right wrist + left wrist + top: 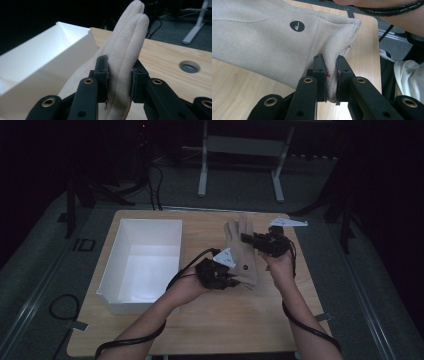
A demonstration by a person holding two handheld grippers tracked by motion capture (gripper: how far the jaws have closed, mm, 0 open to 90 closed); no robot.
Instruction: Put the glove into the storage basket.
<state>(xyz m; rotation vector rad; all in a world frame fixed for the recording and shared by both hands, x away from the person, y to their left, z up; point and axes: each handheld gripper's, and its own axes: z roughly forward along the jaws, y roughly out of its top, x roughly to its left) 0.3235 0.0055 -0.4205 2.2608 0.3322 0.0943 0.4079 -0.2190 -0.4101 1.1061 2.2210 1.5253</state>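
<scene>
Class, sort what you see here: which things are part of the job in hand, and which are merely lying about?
In the job:
- beige glove, held between both grippers
- left gripper, shut on its cuff
- right gripper, shut on its fingers
- white bin, probably where it goes

Lying about:
- wooden table
- cables on the floor
- table legs behind

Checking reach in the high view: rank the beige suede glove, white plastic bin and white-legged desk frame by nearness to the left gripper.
1. Beige suede glove: clamped in the left gripper.
2. White plastic bin: to its left.
3. White-legged desk frame: on the floor beyond the table.
</scene>
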